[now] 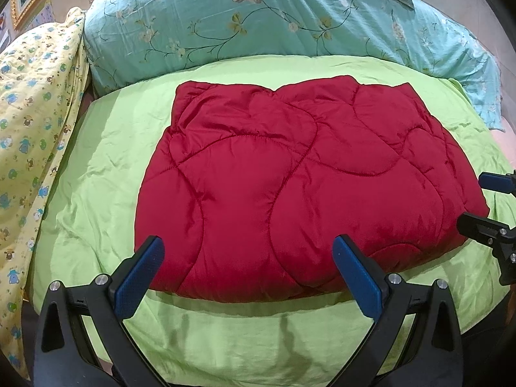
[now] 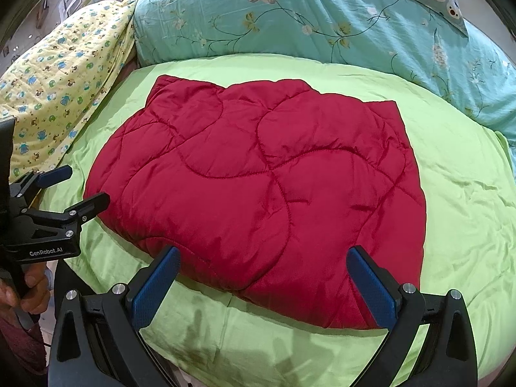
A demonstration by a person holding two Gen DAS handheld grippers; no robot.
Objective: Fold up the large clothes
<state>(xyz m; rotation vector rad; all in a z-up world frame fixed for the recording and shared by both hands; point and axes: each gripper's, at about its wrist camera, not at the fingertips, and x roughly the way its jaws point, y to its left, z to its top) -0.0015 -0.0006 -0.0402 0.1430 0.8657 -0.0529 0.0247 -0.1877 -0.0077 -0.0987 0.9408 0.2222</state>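
Folded red quilt (image 1: pixel 300 187) centred on green sheet (image 1: pixel 106 161), margins showing all round.

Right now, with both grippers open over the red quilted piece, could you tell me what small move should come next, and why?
Probably lower both grippers onto the near edge. The left gripper and right gripper are open and hold nothing, and the red quilted piece lies flat on the green sheet, still wide enough for another fold.

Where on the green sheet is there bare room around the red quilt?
Bare green sheet lies right of the red quilt, in a strip along its left edge beside the yellow blanket, and along the near edge. The far side is crowded by the teal floral bedding.
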